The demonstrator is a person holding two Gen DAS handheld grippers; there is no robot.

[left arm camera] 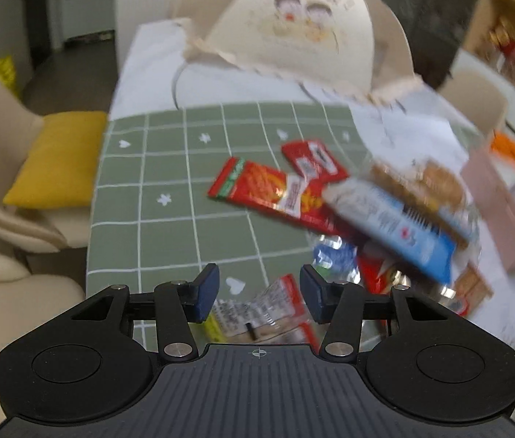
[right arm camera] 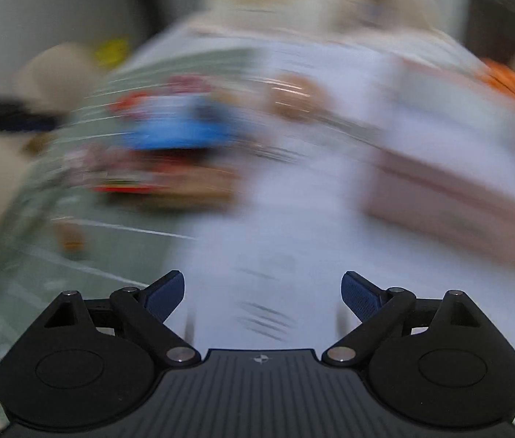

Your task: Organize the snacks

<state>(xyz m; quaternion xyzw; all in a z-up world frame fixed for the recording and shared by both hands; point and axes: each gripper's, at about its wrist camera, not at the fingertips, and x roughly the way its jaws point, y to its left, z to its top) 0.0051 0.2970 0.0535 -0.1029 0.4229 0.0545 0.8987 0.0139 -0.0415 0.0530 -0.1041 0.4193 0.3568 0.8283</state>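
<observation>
Left gripper (left arm camera: 259, 294) jaws open, nothing btwn them, over a snack pile (left arm camera: 378, 215) on the green grid mat (left arm camera: 170, 182) on the table. Long red packet (left arm camera: 275, 193) lies at the pile's far-left edge. Right gripper (right arm camera: 263, 294) jaws wide open, empty; view badly blurred, pink box (right arm camera: 447, 168) right of pile

showing even, soft indoor light with faint shadows. smearing slightly in the left wrist view: the blue snack packet (left arm camera: 396, 226) and the cream bag (left arm camera: 294, 29) looking soft, the green grid cloth (left arm camera: 170, 189) staying fairly sharp. streaking heavily in the right wrist view, turning the snack pile (right arm camera: 170, 138) and the pink box (right arm camera: 451, 168) into colour bands. bending and darkening at the fisheye corners.
</observation>
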